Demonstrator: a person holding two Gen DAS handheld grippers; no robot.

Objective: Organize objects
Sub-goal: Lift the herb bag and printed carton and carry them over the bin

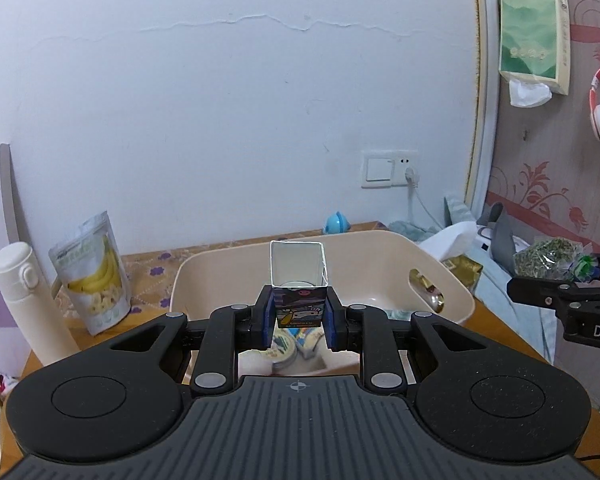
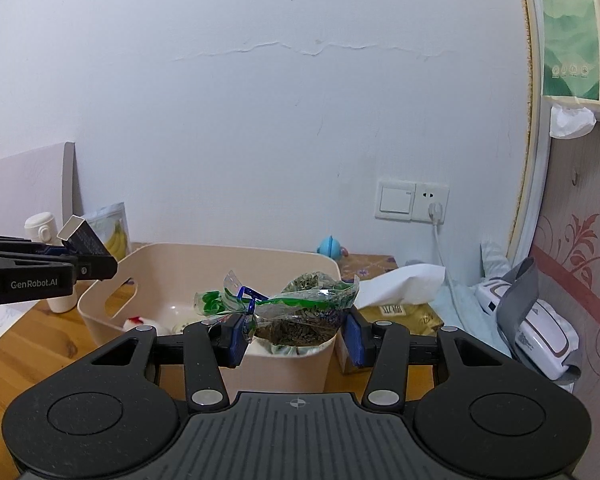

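Beige bin [image 1: 452, 280] — small packets [image 1: 296, 340] inside.

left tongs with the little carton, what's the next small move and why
Probably lower the left tongs and release. They are shut on the small open-topped carton, held above the beige bin, which already holds other items. The right tongs, gripping the herb bag, are near the bin's other side.

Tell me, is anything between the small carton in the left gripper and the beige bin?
Nothing visible blocks it. The left gripper holds the small carton directly above the beige bin. The bin's top is open, with a few items lying at its bottom.
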